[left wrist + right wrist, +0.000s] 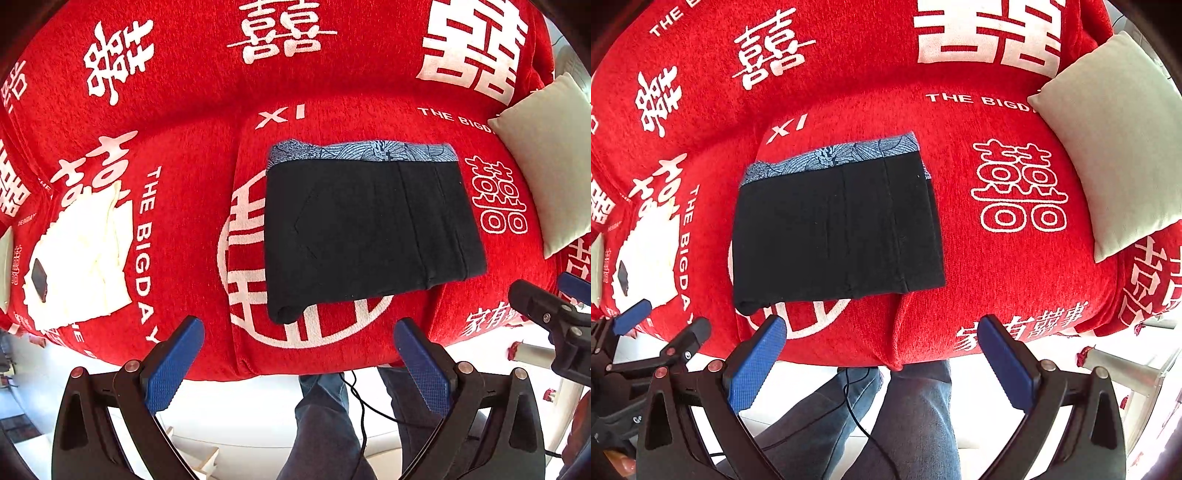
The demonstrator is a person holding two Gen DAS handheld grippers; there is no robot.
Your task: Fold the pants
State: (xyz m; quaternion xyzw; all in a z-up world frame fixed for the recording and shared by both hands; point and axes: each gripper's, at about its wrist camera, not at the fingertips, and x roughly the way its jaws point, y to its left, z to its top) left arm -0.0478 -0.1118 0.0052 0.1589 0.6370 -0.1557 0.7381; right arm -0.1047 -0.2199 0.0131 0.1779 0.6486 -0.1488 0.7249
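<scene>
Black pants (369, 229) lie folded into a flat rectangle on the red sofa seat (184, 258), with a blue patterned waistband lining (362, 151) showing along the far edge. They also show in the right wrist view (834, 232). My left gripper (299, 332) is open and empty, held back over the sofa's front edge below the pants. My right gripper (882, 330) is open and empty too, in front of the pants' near right corner. The right gripper shows at the right edge of the left wrist view (550, 314).
A folded white garment (81, 258) with a small dark object (38, 277) on it lies on the left seat. A pale cushion (1115, 147) leans at the right. The person's jeans-clad legs (905, 424) and a black cable (857, 413) are below the sofa front.
</scene>
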